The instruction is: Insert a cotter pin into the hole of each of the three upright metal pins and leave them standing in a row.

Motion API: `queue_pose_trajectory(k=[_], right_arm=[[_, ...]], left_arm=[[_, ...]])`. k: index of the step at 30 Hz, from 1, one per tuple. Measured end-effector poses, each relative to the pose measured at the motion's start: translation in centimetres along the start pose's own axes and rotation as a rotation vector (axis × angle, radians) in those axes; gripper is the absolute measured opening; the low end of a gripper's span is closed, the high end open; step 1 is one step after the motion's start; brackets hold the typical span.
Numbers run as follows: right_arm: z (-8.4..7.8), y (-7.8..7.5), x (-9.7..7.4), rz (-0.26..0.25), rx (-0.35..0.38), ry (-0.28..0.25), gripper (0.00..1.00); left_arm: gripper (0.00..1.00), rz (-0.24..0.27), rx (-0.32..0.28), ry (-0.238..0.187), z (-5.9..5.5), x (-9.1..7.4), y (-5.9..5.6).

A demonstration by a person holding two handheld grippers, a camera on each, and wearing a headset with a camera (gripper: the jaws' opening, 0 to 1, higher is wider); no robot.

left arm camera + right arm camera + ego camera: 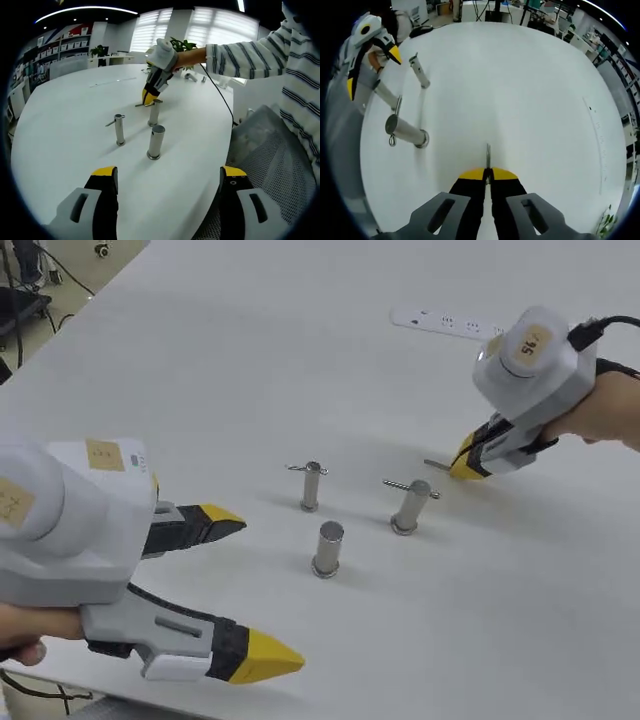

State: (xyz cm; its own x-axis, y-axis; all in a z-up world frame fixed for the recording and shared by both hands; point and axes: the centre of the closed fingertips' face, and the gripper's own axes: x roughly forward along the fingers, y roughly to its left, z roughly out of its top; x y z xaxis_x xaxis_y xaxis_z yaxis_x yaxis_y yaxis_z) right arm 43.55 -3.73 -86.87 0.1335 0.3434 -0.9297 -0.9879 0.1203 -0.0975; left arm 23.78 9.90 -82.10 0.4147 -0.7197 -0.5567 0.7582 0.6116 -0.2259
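your right gripper (pixel 462 468) pinches a cotter pin (pixel 488 155) down at the table (pixel 250 360), nr 3 upright metal pins (pixel 327 548); 2 already pinned. left gripper (pixel 268 592) spread wide, empty.

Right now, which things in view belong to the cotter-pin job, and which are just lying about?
Job: front metal pin, bare; back metal pin and right metal pin, both already fitted; loose cotter pin held in the right gripper; left gripper, open.
Lying about: power strip on the table; mesh chair beside it.
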Motion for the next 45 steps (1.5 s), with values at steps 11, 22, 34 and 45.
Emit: queue_pose_trajectory(k=[11,22,34,45], right_arm=[[-0.2,0.0,-0.2,-0.017,0.068,0.017,0.02],[0.7,0.2,-2.3,-0.059,0.060,-0.046,0.02],[0.9,0.8,-5.6,-0.143,0.024,-0.128,0.02],[0.9,2.0,-8.4,-0.210,-0.011,-0.172,0.02]], left_arm=[[0.83,0.008,0.004,0.004,0.0,-0.5,-0.2],[0.83,0.022,0.018,0.005,0.6,-0.9,-0.6],[0.80,0.033,0.044,-0.010,1.8,-0.8,-0.6],[0.78,0.035,0.048,-0.034,3.2,-0.6,-0.2]])
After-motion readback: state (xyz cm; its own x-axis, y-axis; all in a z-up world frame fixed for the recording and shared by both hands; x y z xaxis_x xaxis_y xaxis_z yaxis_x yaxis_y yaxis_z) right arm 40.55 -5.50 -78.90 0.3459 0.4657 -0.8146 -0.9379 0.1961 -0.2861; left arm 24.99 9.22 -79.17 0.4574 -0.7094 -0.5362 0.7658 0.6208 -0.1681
